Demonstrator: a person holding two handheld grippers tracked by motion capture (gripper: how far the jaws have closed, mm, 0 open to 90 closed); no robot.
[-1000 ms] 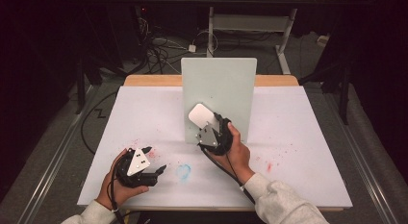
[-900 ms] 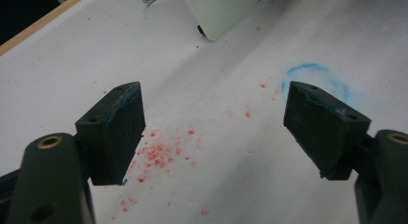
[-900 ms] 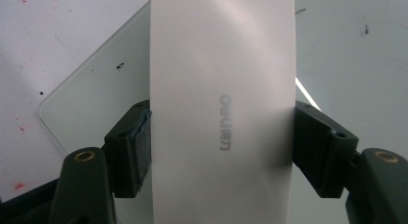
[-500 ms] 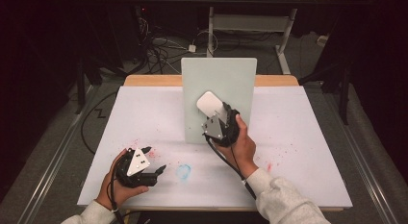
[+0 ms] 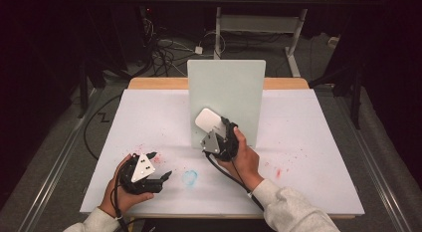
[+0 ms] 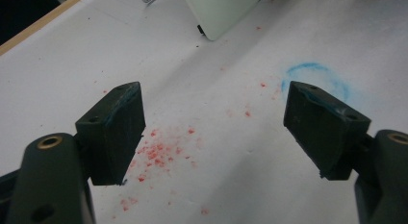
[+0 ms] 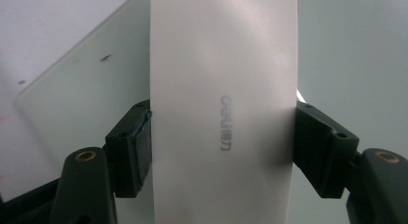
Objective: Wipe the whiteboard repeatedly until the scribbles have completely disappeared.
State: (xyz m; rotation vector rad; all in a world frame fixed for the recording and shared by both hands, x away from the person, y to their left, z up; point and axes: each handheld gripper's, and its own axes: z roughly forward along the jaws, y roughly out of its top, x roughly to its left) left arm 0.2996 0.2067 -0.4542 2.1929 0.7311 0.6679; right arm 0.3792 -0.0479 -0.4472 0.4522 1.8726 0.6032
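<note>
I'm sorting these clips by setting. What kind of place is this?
Probably a lab or workshop recording bay: a white-topped table with an upright whiteboard panel, loose cables on the floor behind, and dark surroundings.

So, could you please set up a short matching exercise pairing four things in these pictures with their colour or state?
Things:
1. left tool
2. right tool
3. ring mark
4. upright board

Colour or state:
A. pale green
B. blue
C. open, holding nothing
D. shut on the white eraser

Pairs: 1-C, 2-D, 3-B, 4-A
</note>
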